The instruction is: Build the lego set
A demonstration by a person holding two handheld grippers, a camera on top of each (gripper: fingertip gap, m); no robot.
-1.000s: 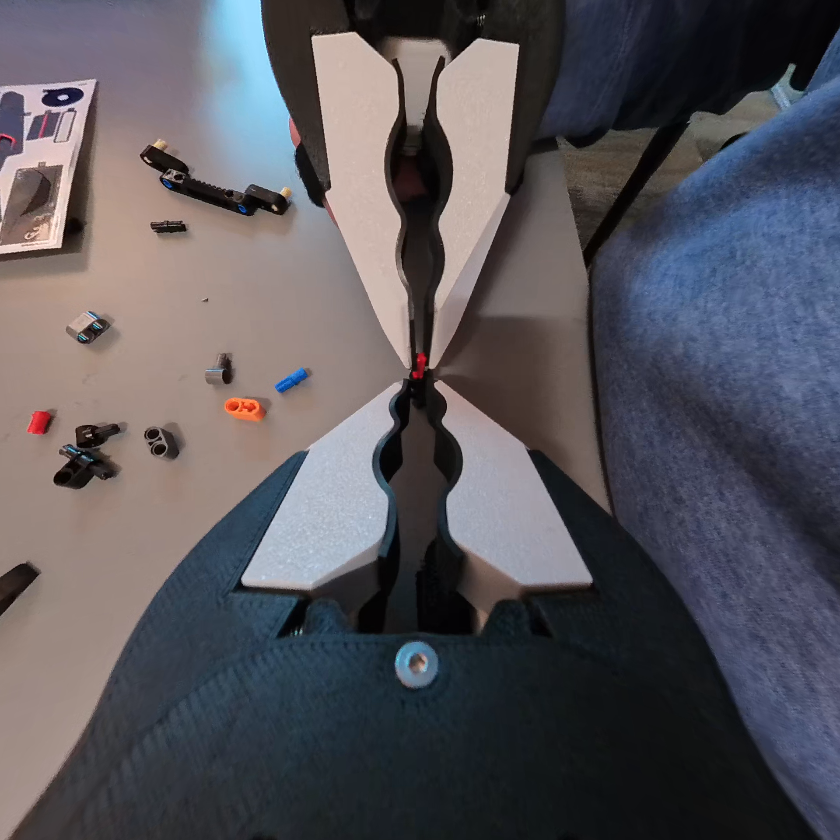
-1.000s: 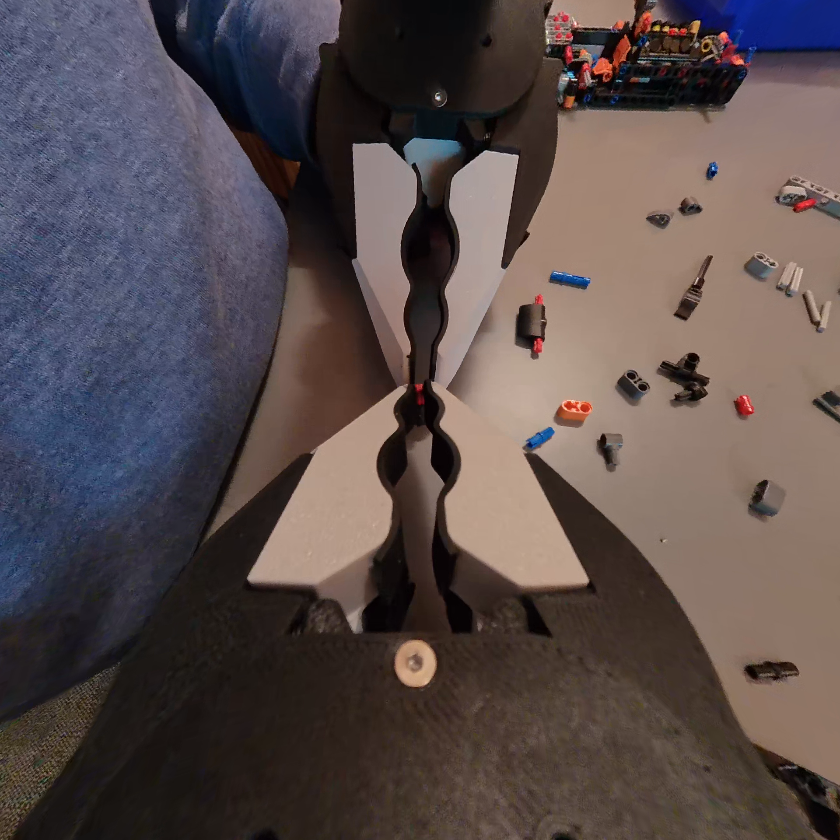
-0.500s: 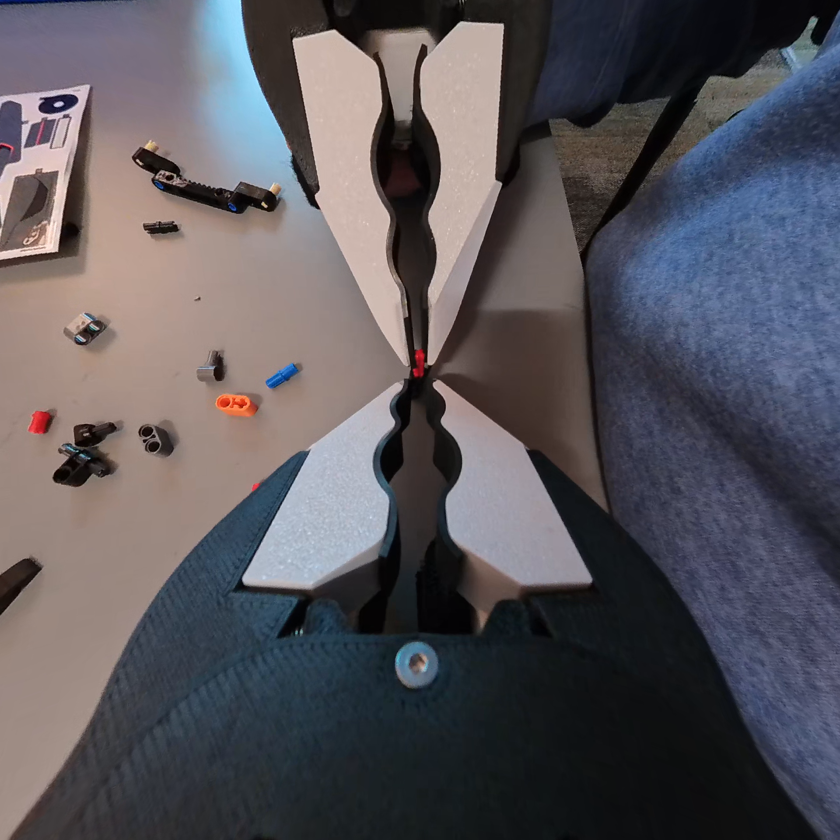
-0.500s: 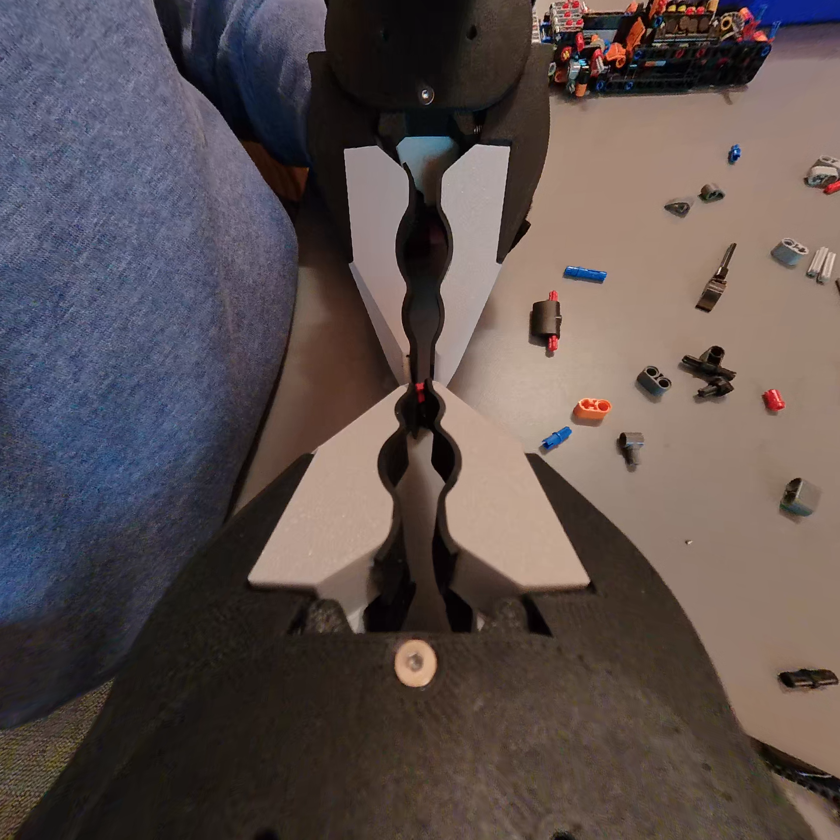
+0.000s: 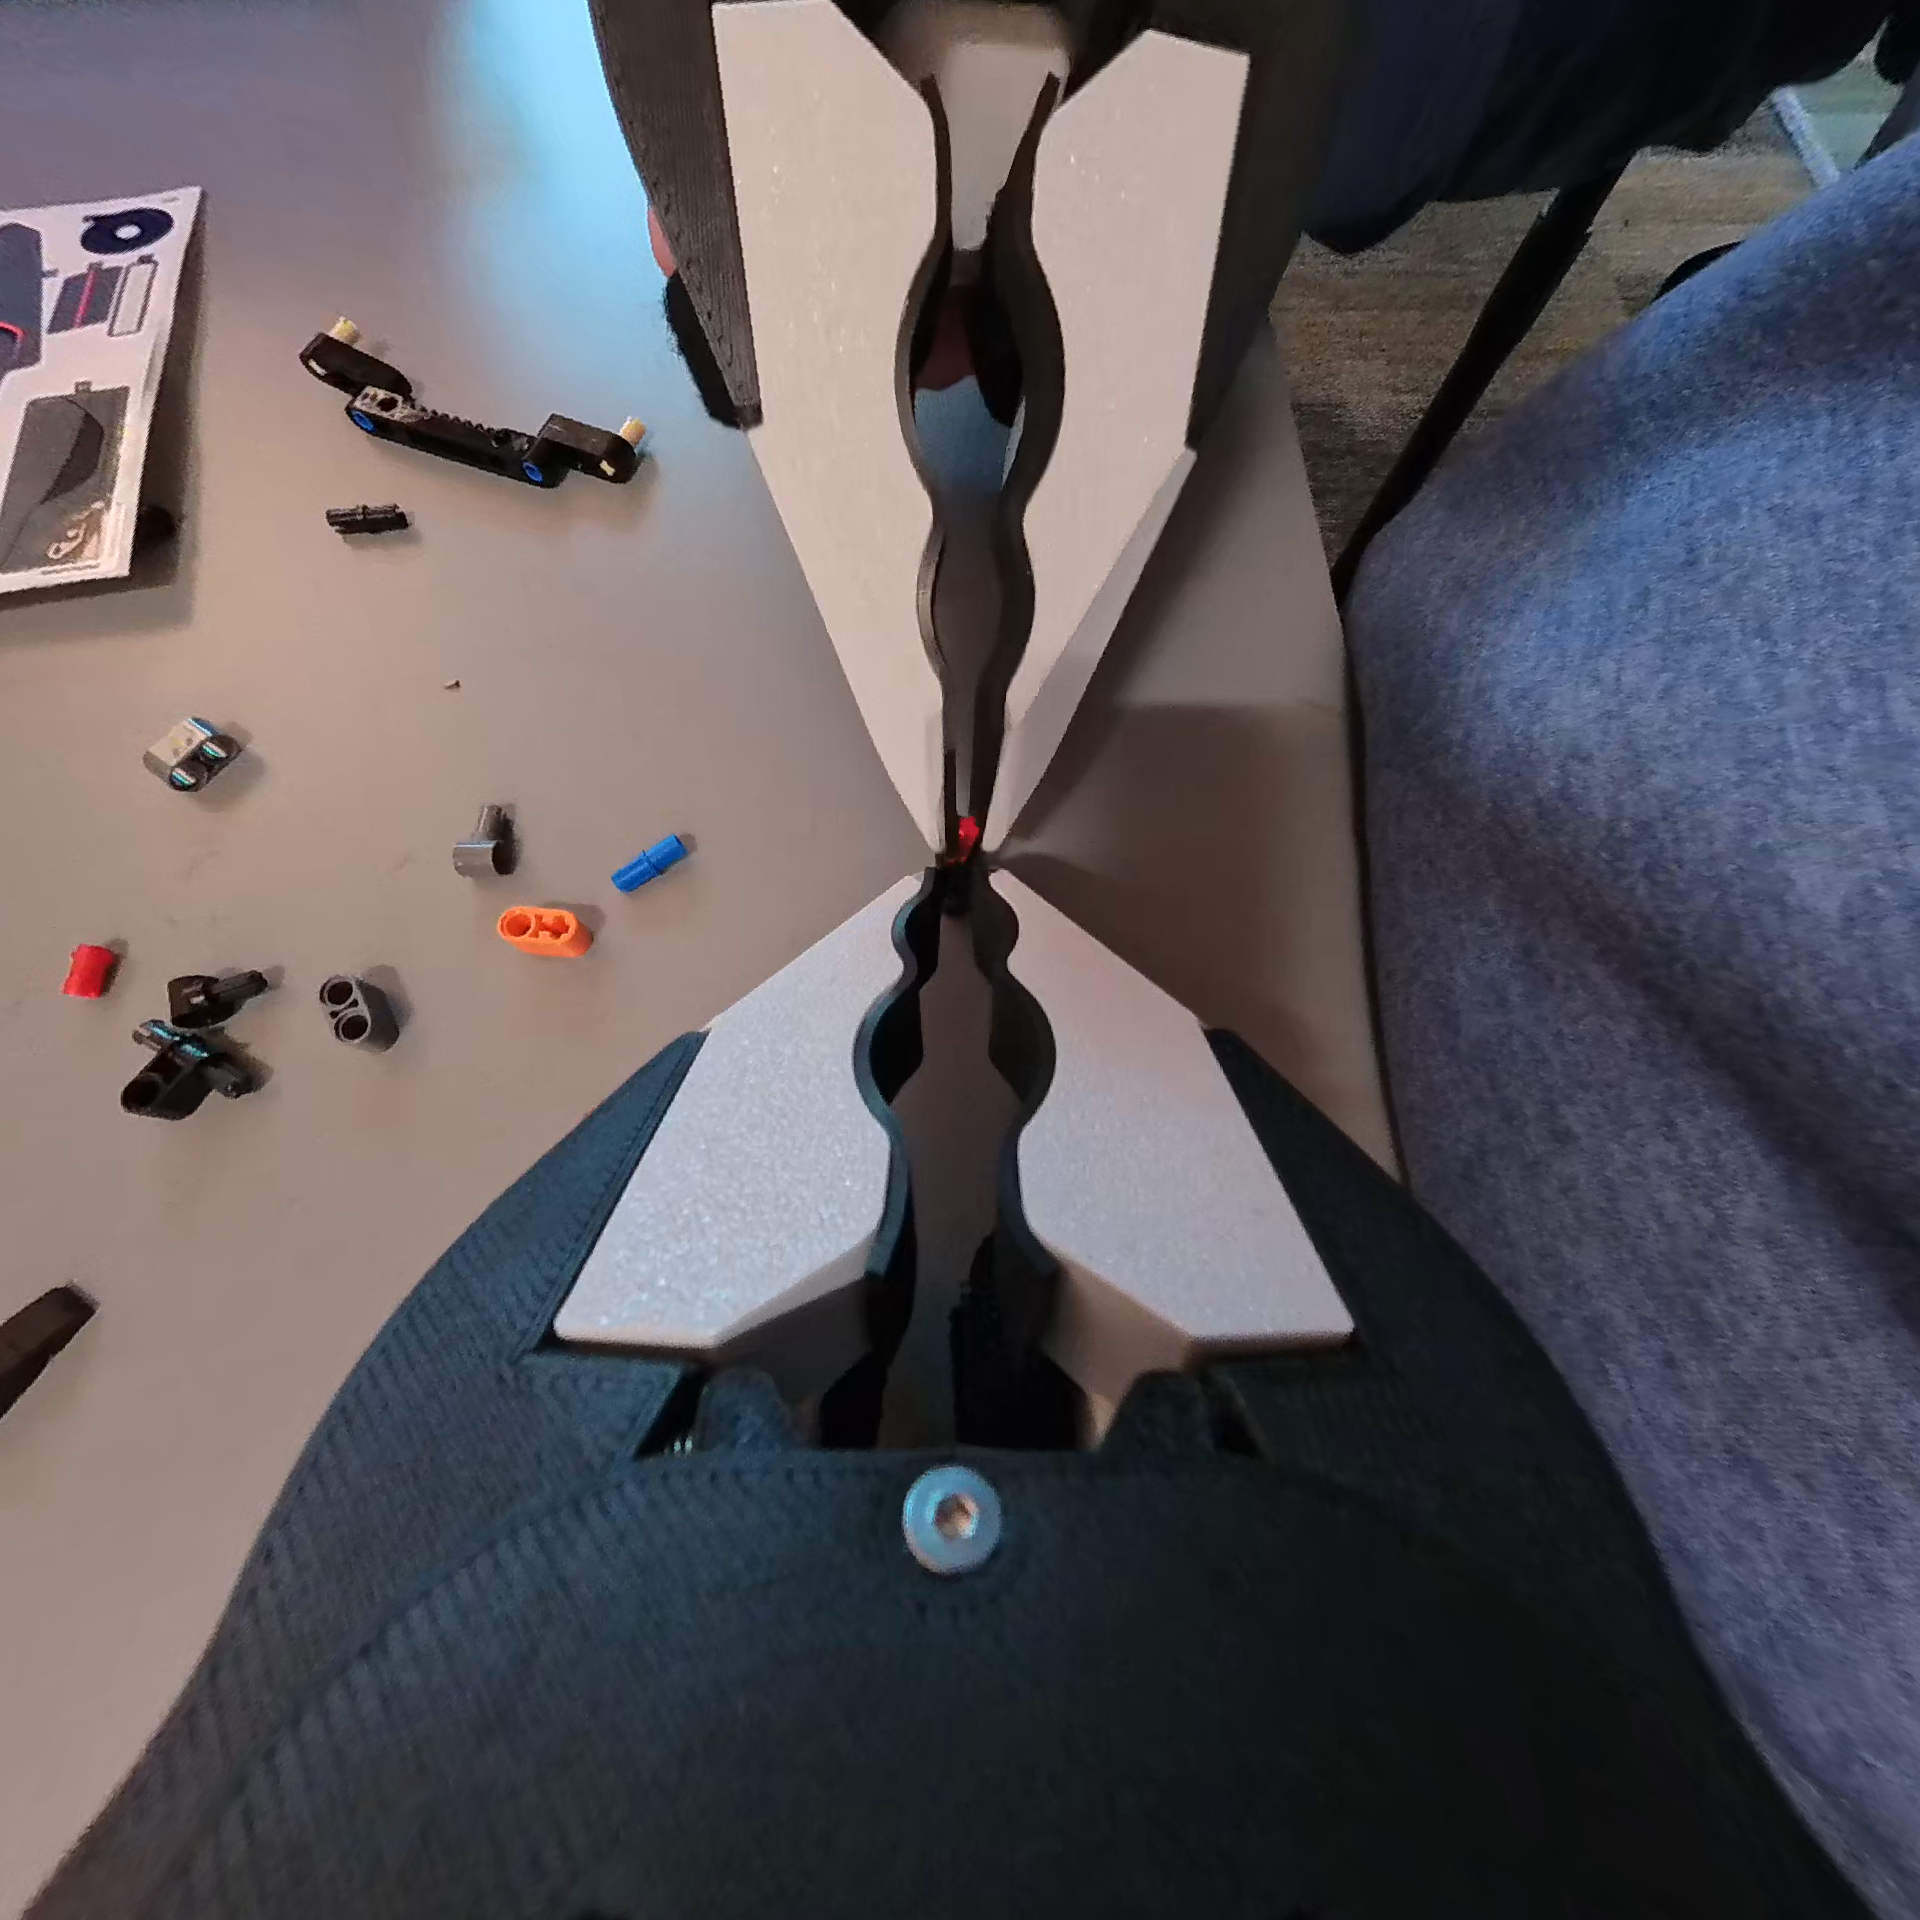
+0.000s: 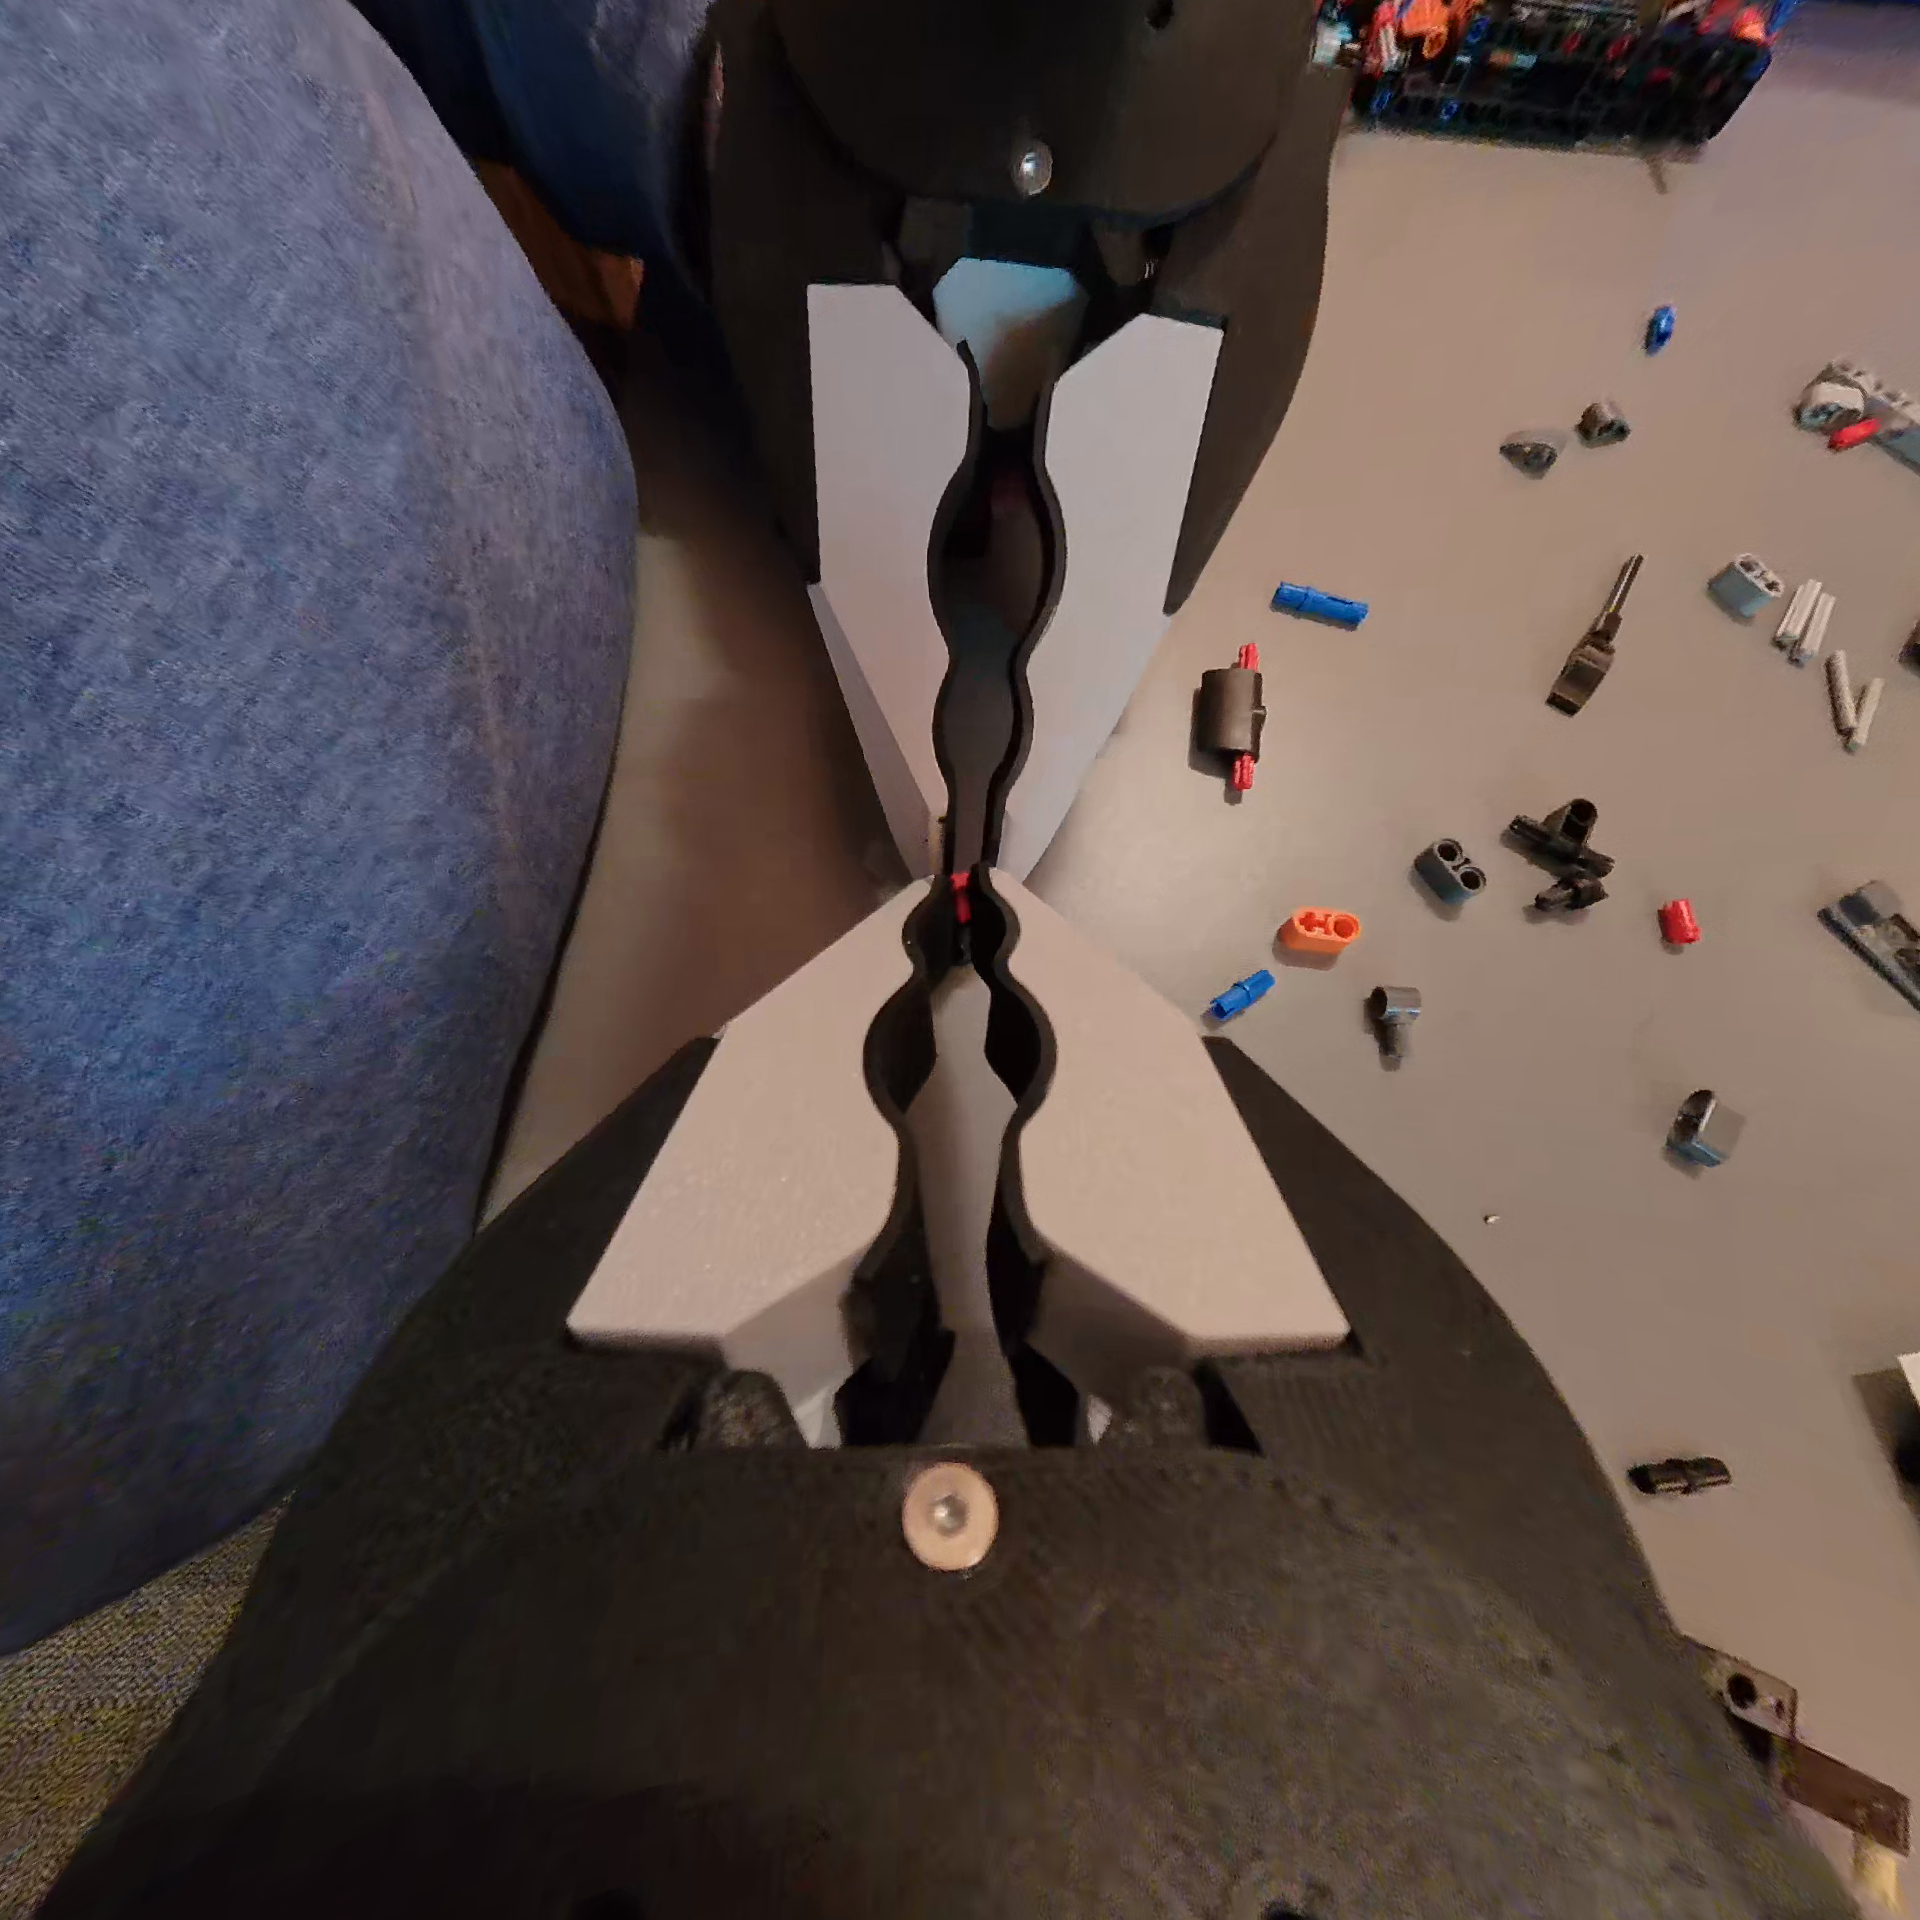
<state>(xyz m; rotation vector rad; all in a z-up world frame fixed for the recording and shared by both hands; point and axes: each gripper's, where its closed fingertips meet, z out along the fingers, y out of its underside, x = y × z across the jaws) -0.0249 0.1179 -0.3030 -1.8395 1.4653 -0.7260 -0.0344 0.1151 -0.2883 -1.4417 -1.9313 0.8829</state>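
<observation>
My two grippers meet tip to tip above the near edge of the grey table (image 5: 364,644). My left gripper (image 5: 954,899) is shut on a small black piece (image 5: 953,896) at its tips. My right gripper (image 6: 961,906) is shut on a small red pin (image 6: 960,897). In the left wrist view the right gripper (image 5: 971,810) comes in from the top, and the red pin (image 5: 968,831) shows at its tips, touching the black piece. In the right wrist view the left gripper (image 6: 968,844) comes in from the top. How far the pin sits in the black piece is hidden.
Loose pieces lie on the table: an orange connector (image 5: 544,928), a blue pin (image 5: 649,862), a black beam assembly (image 5: 468,421), a black piece on a red axle (image 6: 1234,717). A sticker sheet (image 5: 73,384) lies far left. A part-built model (image 6: 1538,62) stands at the back. A person's blue-clad leg (image 5: 1662,935) is beside the grippers. Only a small space, under 4 cm, lies between the two pairs of fingers. Both grippers' tips are roughly 8 cm from the orange connector (image 5: 544,928). My right wrist view (image 6: 1322,933) looks at it from another angle.
Both grippers stay shut and tip to tip. They have drifted together a little, and each now looks slightly closer to the other.
</observation>
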